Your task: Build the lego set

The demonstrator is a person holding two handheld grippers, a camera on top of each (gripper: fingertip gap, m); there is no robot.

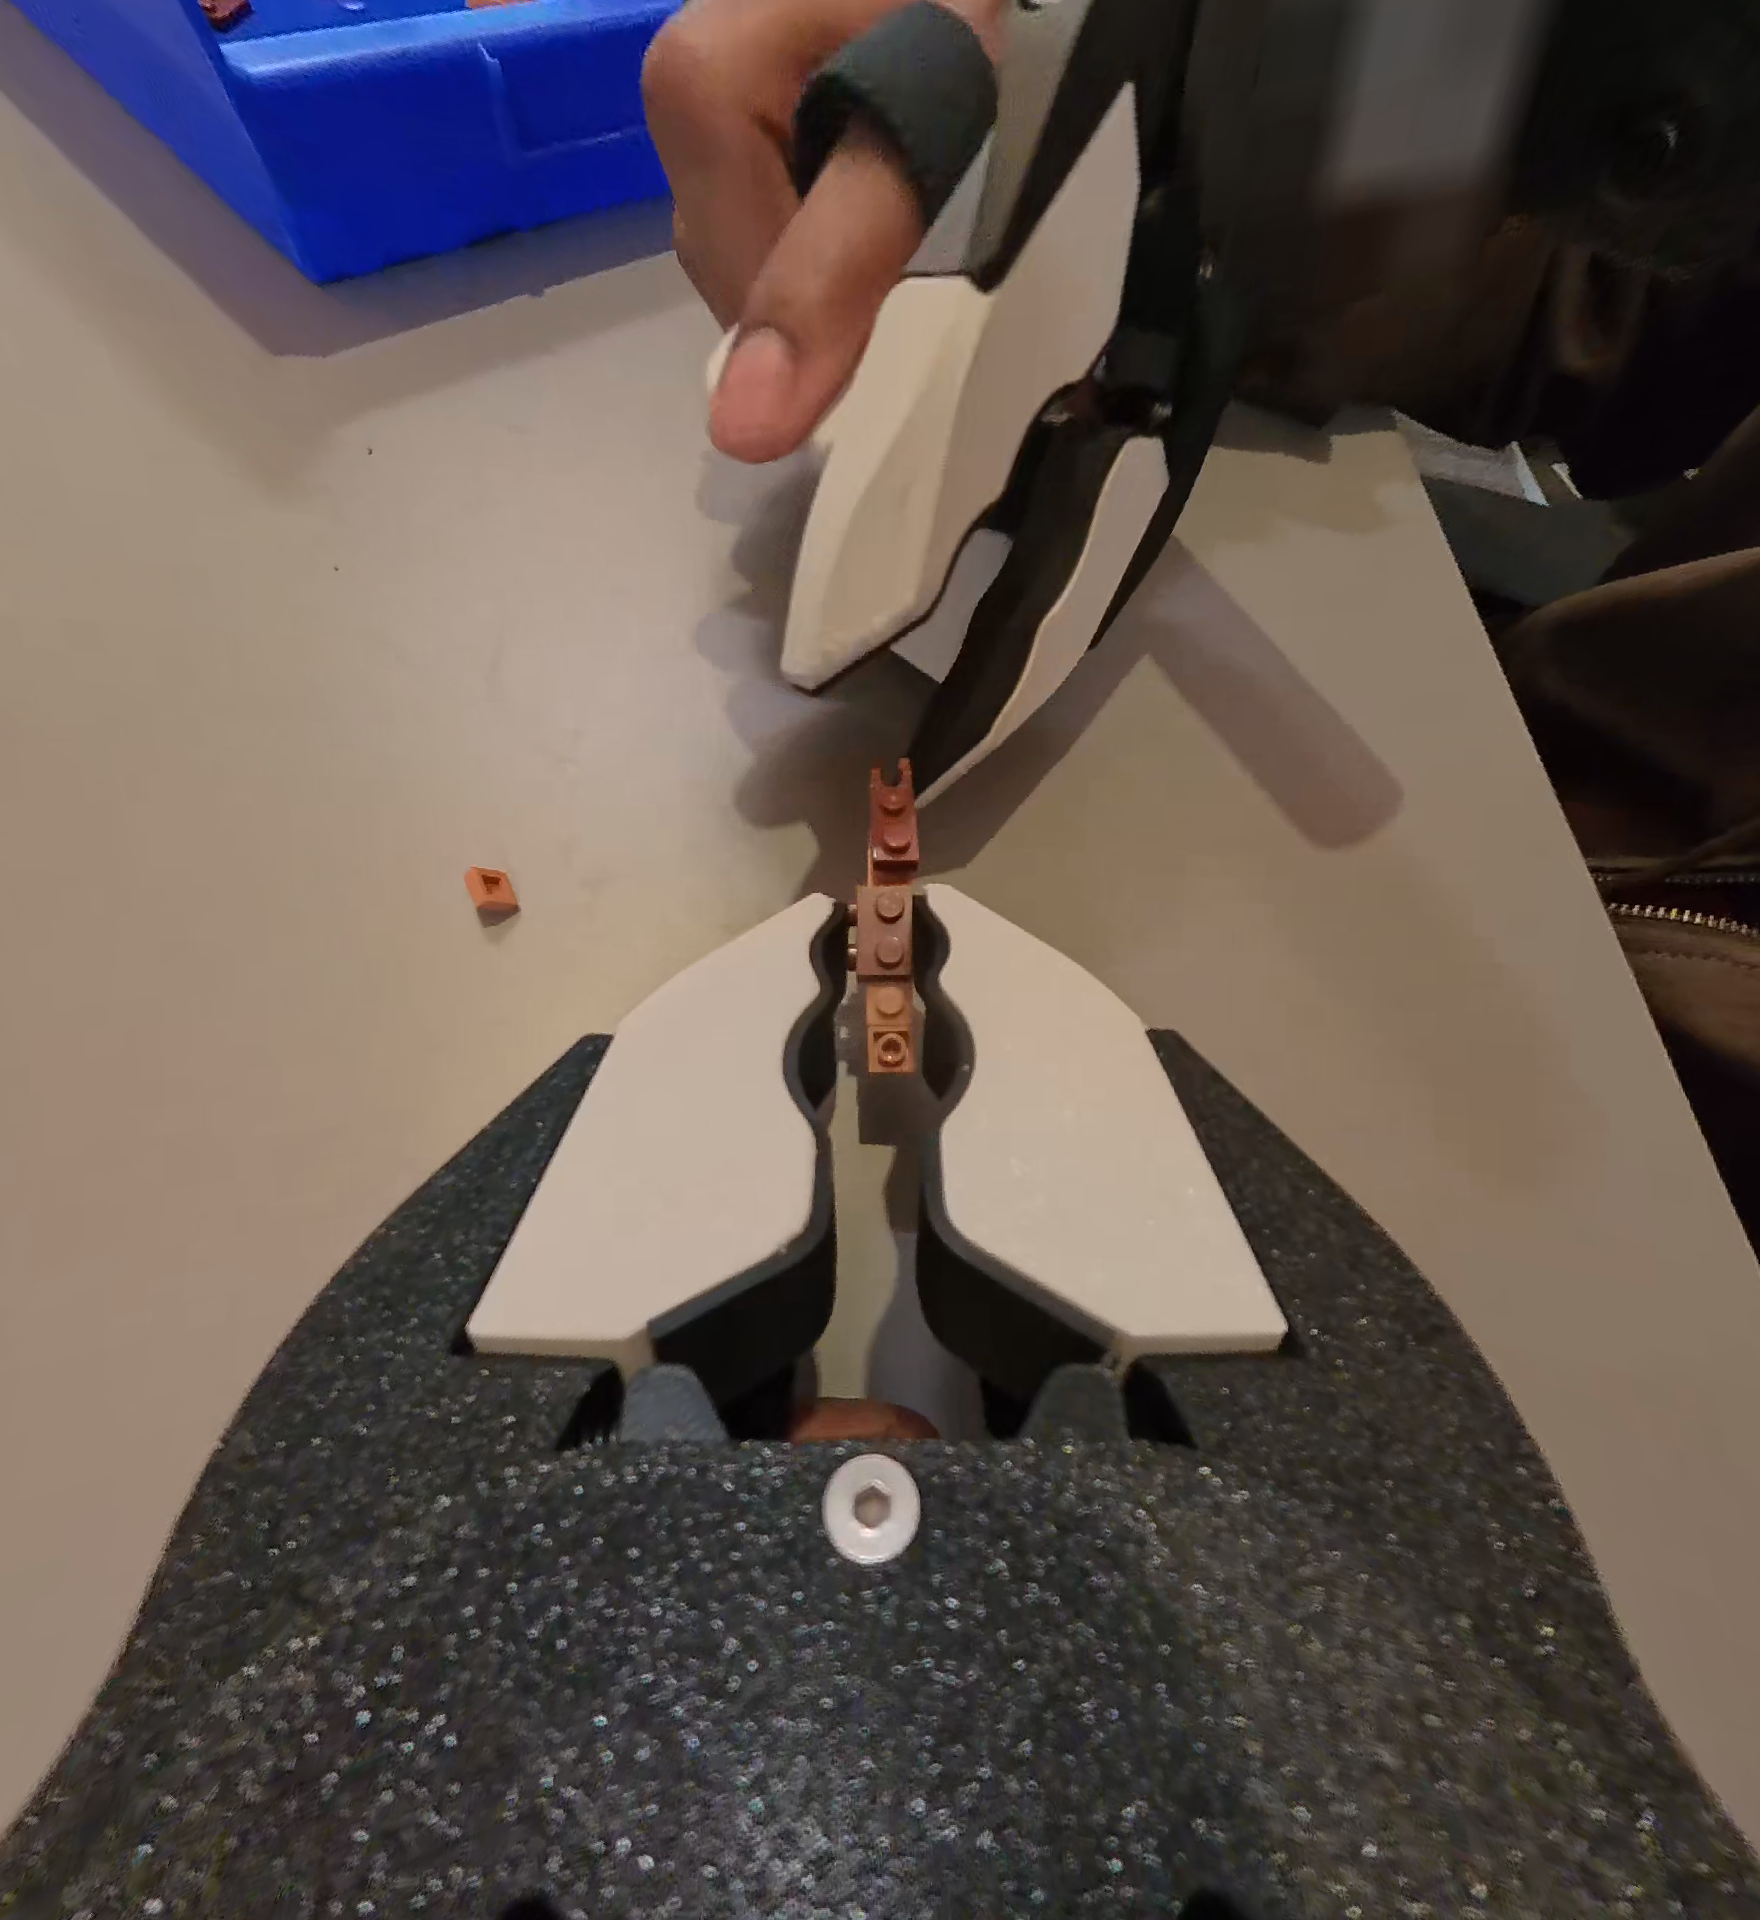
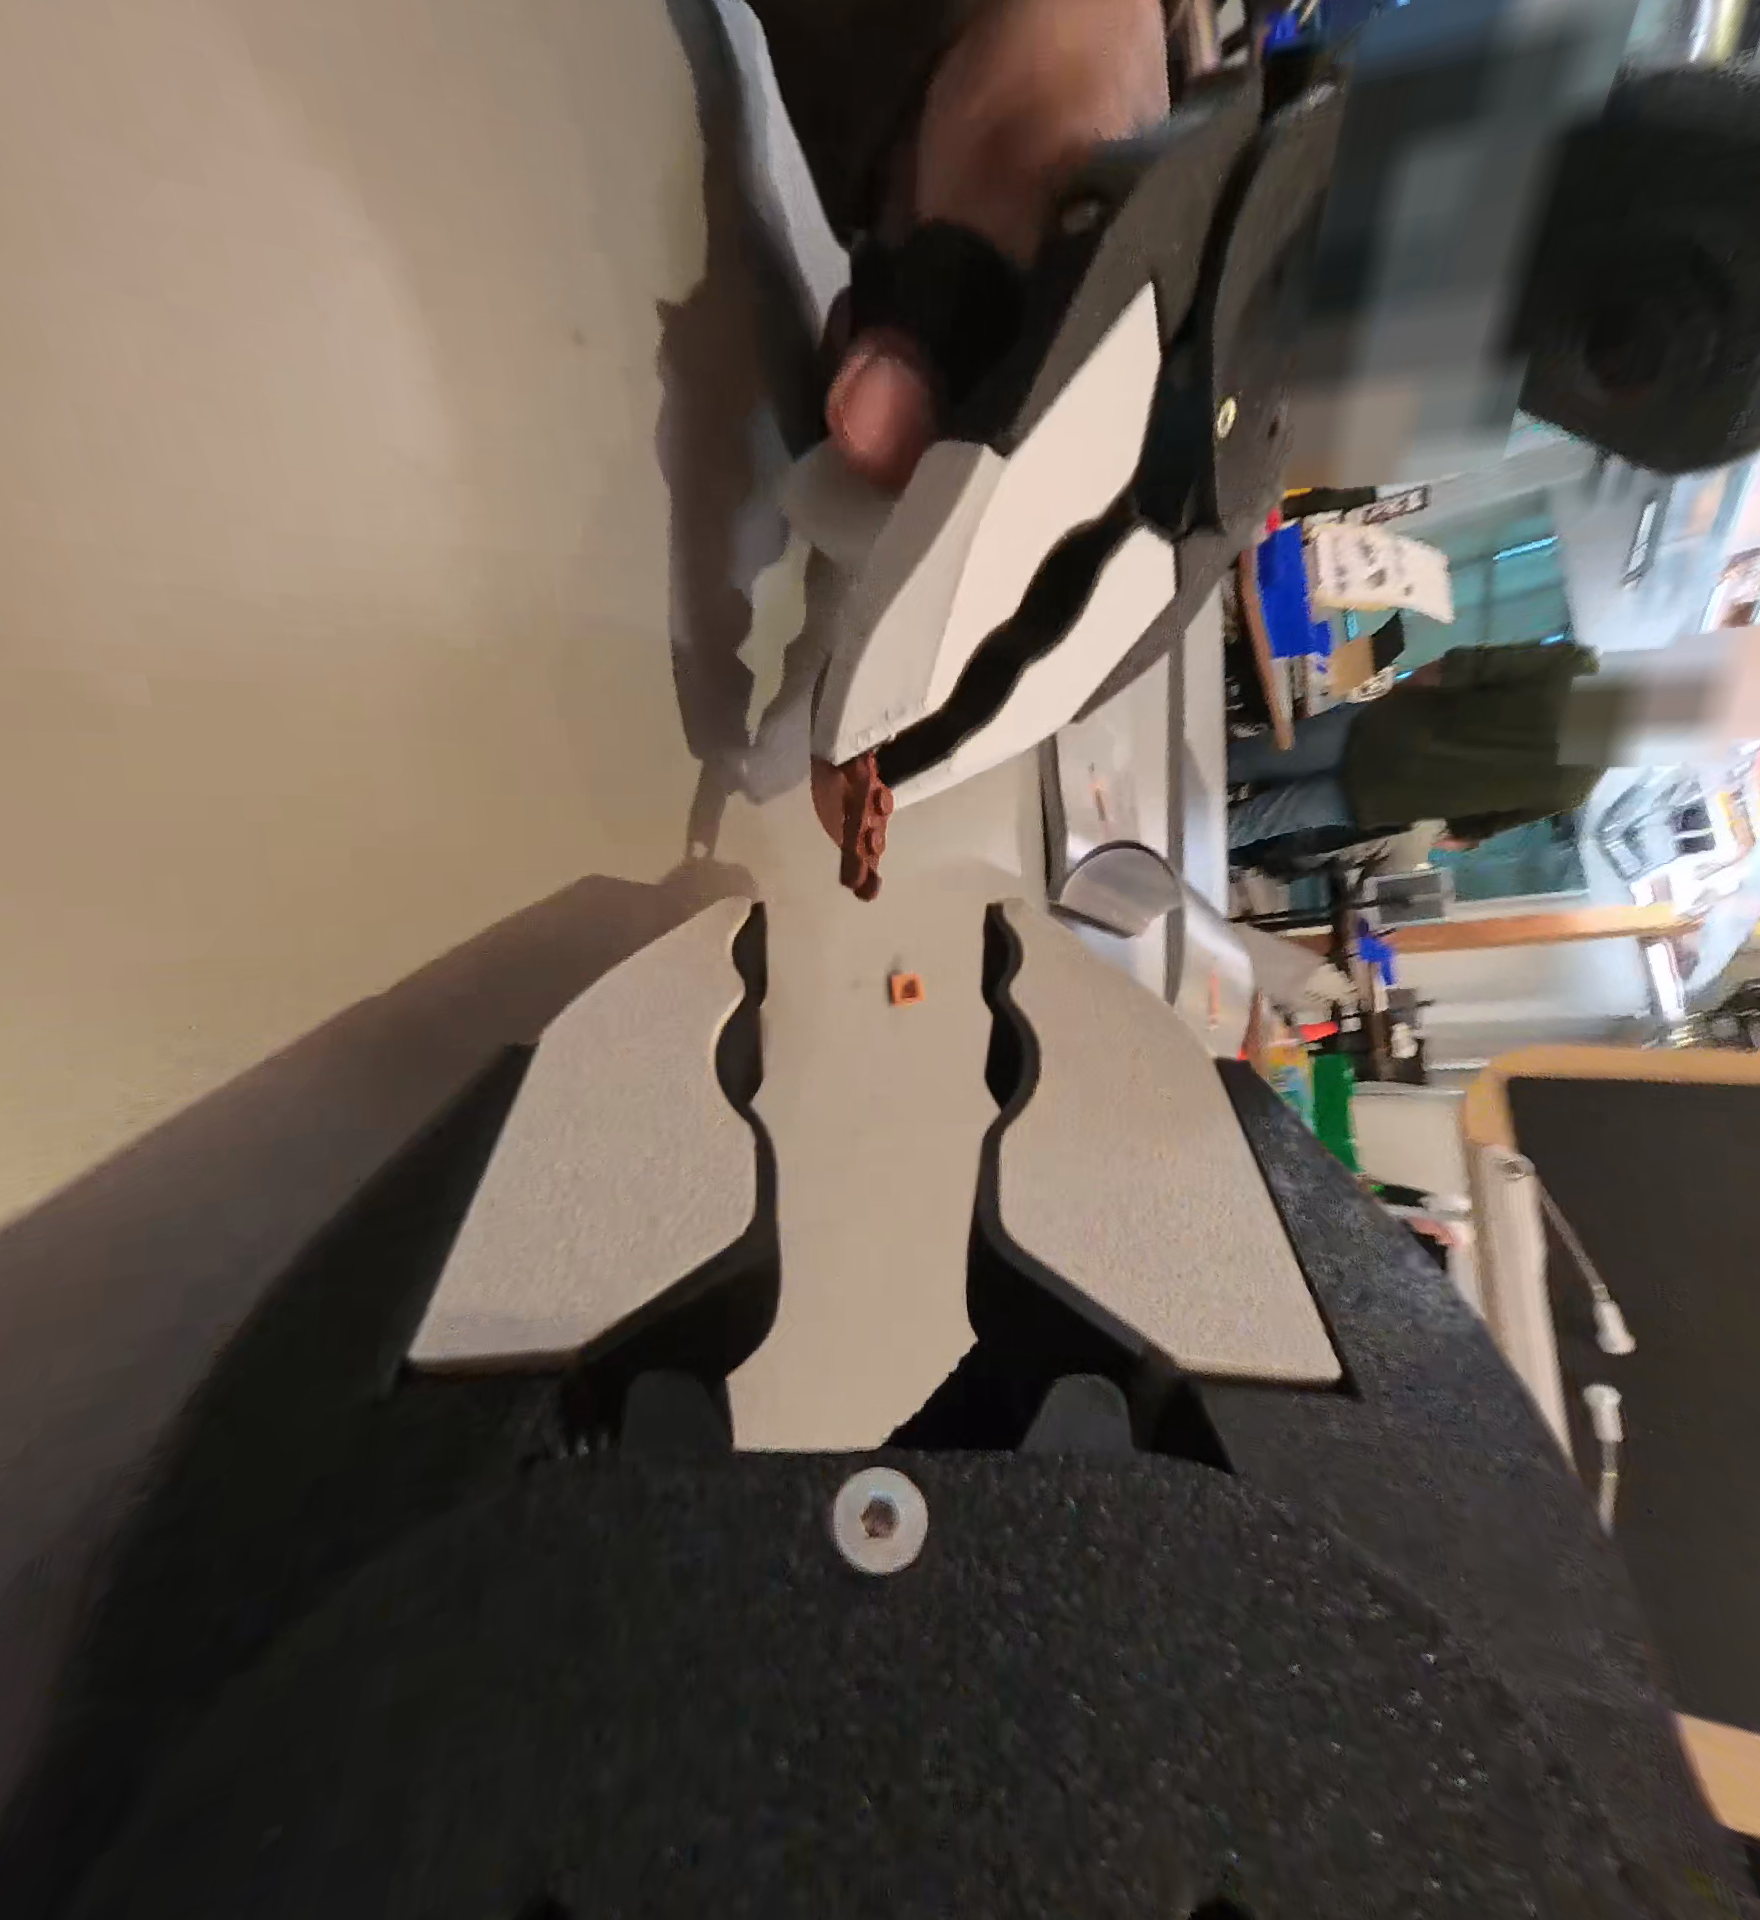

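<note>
Two grippers meet over a beige bench [image 1: 232, 675]. Left gripper [image 1: 886, 925] has its jaws pinched on a thin brown lego strip [image 1: 886, 935], which is made of several small plates in darker and lighter brown; the strip runs lengthwise between the pale fingers [image 1: 710, 1122], and its far end, with a small clip piece, sticks out past the fingertips. Seen from the right wrist view, the same strip [image 2: 860, 826] juts from the tips of that gripper [image 2: 871, 769], held off the bench. Right gripper [image 2: 876, 914] has its jaws spread with nothing between them; from the left wrist view it [image 1: 881, 665] hangs just beyond the strip's far end, tilted down toward it, and whether it touches the strip cannot be told. A hand [image 1: 803, 229] with a dark strap round one finger rests on its upper finger. One small orange piece [image 1: 491, 891] lies loose on the bench, well to the left of the strip; the right wrist view shows it [image 2: 905, 987] on the bench between the spread fingers. A blue bin [image 1: 419, 135] sits at the far left of the bench, with a few small brown pieces in it. The bench's right edge runs close beside the grippers.
</note>
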